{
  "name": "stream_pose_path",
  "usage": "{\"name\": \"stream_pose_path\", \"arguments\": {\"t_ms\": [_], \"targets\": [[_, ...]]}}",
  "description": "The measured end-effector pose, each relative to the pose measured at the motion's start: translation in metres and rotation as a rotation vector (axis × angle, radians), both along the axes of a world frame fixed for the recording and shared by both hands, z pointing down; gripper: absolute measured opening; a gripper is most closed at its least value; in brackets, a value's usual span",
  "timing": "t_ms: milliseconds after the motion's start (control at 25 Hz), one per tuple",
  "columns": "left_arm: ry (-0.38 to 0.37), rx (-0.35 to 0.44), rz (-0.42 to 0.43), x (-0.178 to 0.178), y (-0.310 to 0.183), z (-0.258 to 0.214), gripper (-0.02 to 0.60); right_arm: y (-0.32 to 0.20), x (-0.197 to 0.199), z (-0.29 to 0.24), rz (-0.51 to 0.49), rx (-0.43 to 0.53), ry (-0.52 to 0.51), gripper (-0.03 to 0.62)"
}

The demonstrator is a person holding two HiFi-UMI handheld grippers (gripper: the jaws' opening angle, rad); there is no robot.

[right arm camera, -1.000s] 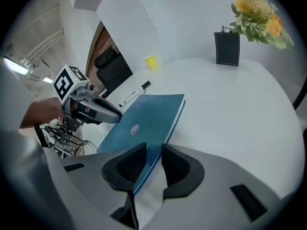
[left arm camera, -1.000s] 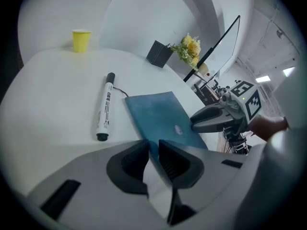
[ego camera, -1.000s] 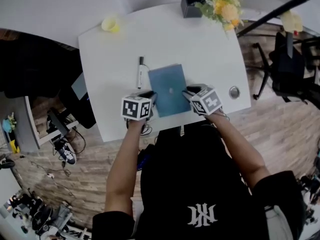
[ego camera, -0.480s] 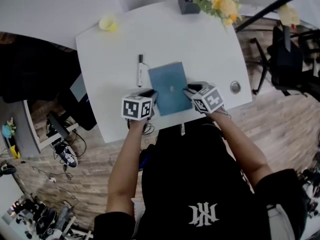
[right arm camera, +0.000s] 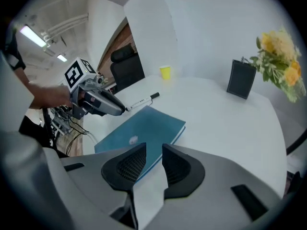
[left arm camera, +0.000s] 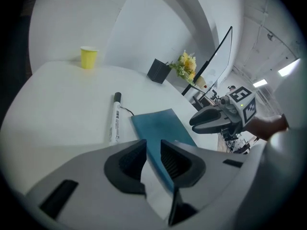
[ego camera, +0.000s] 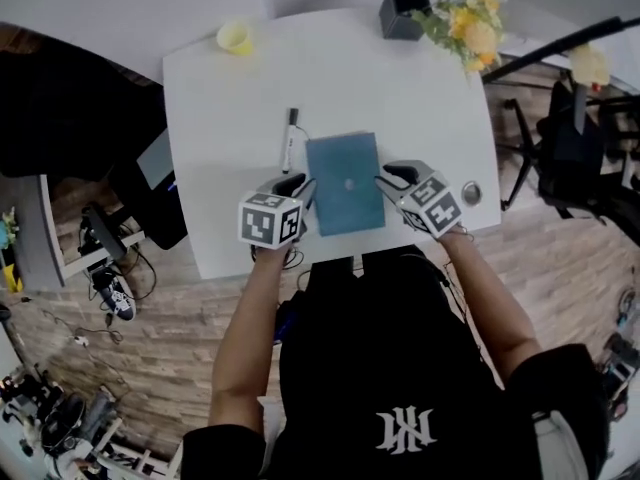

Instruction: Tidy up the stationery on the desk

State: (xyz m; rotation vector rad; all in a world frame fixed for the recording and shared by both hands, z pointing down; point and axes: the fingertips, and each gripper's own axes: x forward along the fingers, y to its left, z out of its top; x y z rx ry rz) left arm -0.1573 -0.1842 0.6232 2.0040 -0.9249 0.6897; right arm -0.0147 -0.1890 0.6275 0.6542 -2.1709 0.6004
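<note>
My left claw (ego camera: pixel 297 186) sits at the 9 o'clock edge of the blue notebook (ego camera: pixel 345 183), its jaws just now opening with that edge loose in the gap. My right claw (ego camera: pixel 392 175) stands at 3 o'clock, jaws parted and gripping nothing. The notebook lies near the front of the white desk (ego camera: pixel 400 98), a marker pen (ego camera: pixel 289 140) just beside it at 10 o'clock. Farther off are a yellow cup (ego camera: pixel 234 37) at 11 and a black pen holder (ego camera: pixel 403 13) at 1.
</note>
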Motion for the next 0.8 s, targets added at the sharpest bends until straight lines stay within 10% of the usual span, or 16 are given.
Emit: {"name": "stream_pose_path", "arguments": {"t_ms": [560,800], "targets": [[-0.205,0.087,-0.112,-0.036,-0.050,-0.001,0.110,-0.081,-0.114,-0.079,-0.409,0.222,-0.282,0.121],[-0.275,0.069,-0.136,-0.038,-0.061,0.019,0.110,-0.092,-0.152,-0.056,-0.623,0.202,-0.217,0.121]]}}
